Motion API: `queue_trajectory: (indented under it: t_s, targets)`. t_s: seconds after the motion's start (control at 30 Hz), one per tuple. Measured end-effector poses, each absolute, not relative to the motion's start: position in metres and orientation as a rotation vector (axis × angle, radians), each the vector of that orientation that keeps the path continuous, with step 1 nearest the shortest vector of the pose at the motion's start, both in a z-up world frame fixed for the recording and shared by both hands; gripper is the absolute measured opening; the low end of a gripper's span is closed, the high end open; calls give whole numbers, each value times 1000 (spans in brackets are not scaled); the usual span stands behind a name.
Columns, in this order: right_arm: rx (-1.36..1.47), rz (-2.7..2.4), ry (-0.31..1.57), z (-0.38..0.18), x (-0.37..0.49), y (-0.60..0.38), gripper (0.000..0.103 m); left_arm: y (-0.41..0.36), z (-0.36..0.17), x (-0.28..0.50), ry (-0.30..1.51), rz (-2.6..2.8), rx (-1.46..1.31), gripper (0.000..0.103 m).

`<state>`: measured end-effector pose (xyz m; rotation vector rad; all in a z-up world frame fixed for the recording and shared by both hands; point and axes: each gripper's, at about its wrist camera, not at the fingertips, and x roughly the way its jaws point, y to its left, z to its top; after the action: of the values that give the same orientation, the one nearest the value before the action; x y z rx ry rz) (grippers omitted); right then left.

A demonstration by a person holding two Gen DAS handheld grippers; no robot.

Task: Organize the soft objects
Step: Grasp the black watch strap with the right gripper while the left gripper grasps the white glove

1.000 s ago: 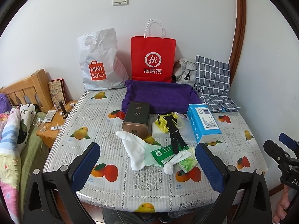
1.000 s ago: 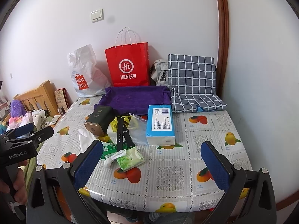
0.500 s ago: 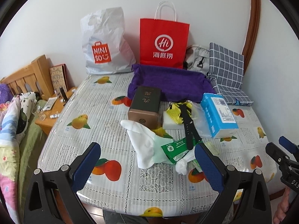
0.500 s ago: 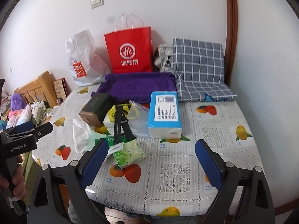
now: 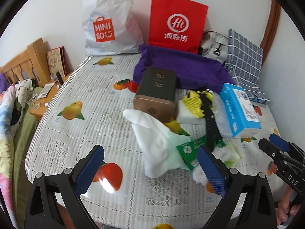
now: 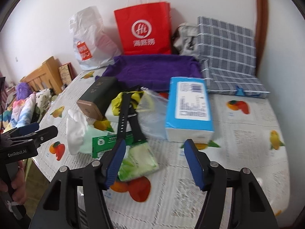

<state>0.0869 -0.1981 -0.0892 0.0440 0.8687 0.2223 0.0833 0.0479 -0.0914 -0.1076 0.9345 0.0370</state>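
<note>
A pile of things lies mid-table: a white cloth (image 5: 150, 133), a green packet (image 5: 192, 148), a pale green wipes pack (image 6: 137, 162), a black strap (image 6: 124, 114), a yellow mesh item (image 5: 194, 103) on a white sponge and a blue tissue pack (image 6: 188, 110). Behind them sits a purple fabric tray (image 5: 183, 70). My left gripper (image 5: 150, 169) hangs open just in front of the white cloth, nothing between its fingers. My right gripper (image 6: 154, 162) is closing above the table's front, its left finger (image 6: 116, 160) over the wipes pack, the jaws holding nothing.
A dark tin box (image 5: 158, 89) lies by the pile. A red paper bag (image 5: 177, 21), a white plastic bag (image 5: 108, 22), a grey pouch and checked cushions (image 6: 226, 43) line the wall. A bed and wooden nightstand (image 5: 43, 103) stand left of the table.
Both grippers have sunk and come closer to the pile, which now looks larger. The right gripper's fingers have narrowed markedly; the left gripper's have stayed wide.
</note>
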Motion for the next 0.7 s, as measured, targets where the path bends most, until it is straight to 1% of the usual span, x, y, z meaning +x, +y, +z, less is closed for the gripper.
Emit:
queue_trajectory:
  t_s: [0.23, 0.33, 0.53, 0.57, 0.63, 0.7]
  targets:
    - [11, 305, 902, -115, 119, -158, 60, 74, -107, 100, 956, 82, -139, 98]
    - [-7, 321, 931, -128, 134, -142, 56, 81, -113, 106, 962, 82, -140, 98]
    - [-20, 315, 986, -149, 163, -124, 55, 95, -119, 115, 964, 79, -149, 98]
    - [-17, 314, 997, -153, 168, -122, 54, 97, -120, 116, 966, 77, -151, 98]
    - [-12, 315, 1015, -159, 175, -119, 46, 99, -122, 119, 968, 73, -155, 98]
    - [-7, 313, 1024, -163, 179, -117, 45, 101, -124, 121, 969, 69, -160, 98]
